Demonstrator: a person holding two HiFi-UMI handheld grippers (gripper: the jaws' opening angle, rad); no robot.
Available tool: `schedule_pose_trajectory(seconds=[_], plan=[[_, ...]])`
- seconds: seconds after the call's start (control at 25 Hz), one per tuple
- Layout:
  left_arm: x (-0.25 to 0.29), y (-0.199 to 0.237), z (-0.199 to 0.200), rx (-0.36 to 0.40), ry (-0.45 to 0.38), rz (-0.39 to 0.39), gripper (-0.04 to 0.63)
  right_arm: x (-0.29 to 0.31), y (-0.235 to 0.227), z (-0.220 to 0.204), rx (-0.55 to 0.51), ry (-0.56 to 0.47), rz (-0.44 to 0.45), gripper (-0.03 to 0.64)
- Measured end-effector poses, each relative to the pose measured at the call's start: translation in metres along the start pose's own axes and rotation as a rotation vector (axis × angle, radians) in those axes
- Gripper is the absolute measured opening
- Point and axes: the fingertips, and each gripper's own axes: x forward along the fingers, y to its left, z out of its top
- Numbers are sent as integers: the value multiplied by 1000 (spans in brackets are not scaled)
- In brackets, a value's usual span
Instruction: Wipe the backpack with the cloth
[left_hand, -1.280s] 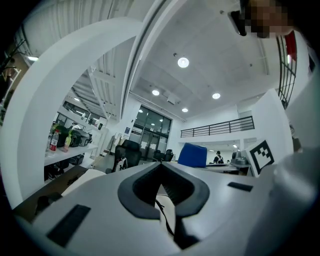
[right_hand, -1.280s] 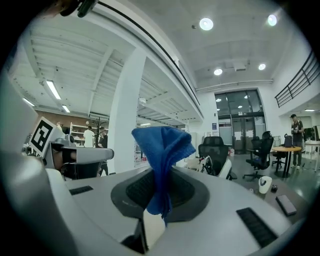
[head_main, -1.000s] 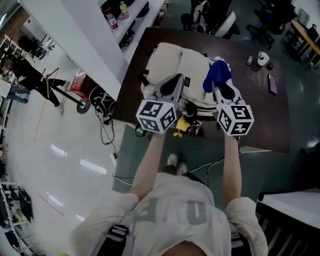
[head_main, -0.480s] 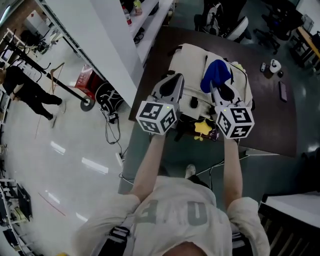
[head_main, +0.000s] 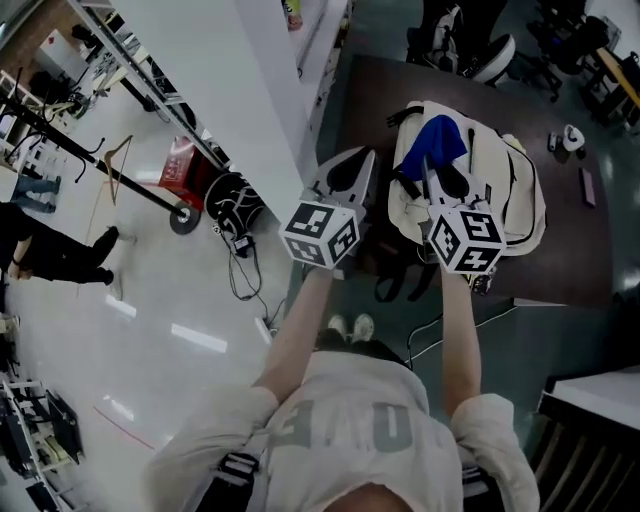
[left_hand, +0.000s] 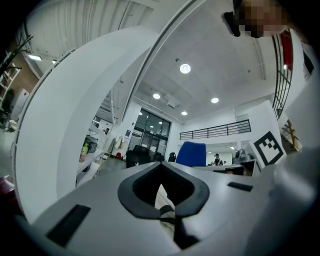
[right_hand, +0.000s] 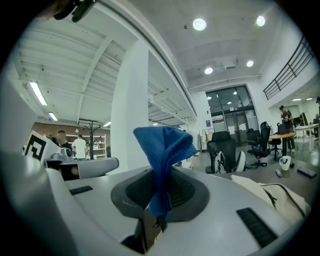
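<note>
A cream backpack (head_main: 500, 190) lies on a dark brown table (head_main: 590, 250), with its black straps hanging over the near edge. My right gripper (head_main: 430, 165) hovers over the backpack's left part, shut on a blue cloth (head_main: 438, 140). In the right gripper view the cloth (right_hand: 162, 145) sticks up from the jaws (right_hand: 159, 210), and the backpack (right_hand: 280, 195) lies low at the right. My left gripper (head_main: 366, 155) is at the backpack's left edge. Its jaws (left_hand: 166, 210) are shut, with a dark webbing strap and cream fabric between the pads.
A long white wall (head_main: 240, 70) runs along the table's left end. Office chairs (head_main: 470, 45) stand behind the table. A cup (head_main: 570, 138) and a phone (head_main: 587, 187) lie at the table's right. Cables (head_main: 240, 260) and a red bag (head_main: 180, 160) sit on the floor at left.
The head view has swung left, so table and backpack sit further right. The backpack looks narrower and more bunched, its straps now hang over the edge, and the yellow toy is out of sight.
</note>
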Motion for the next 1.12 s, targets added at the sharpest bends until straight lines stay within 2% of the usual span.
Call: schedule_pose_trajectory(seconds=[0.16,0.32,0.52,0.76,0.92,1.12], plan=[[1,35,-6,19,12,-17,-2,39,16,-18,17,30,-35,43],[19,82,-24,-15,35,-72,-2,92,26,-47,19,93,-114,43],[50,120,-45,-9,81,-182,-2,158,8,-87,31,160,-293,43],[91,153,-82,-34,146,-248,-2,228,-27,-128,69,230,-404,43],[109,167,-101,-56,177,-280,-2,244,-53,-155,80,280,-502,43],[127,173,-113,-85,190,-290,-2,242,-66,-164,94,287,-532,43]])
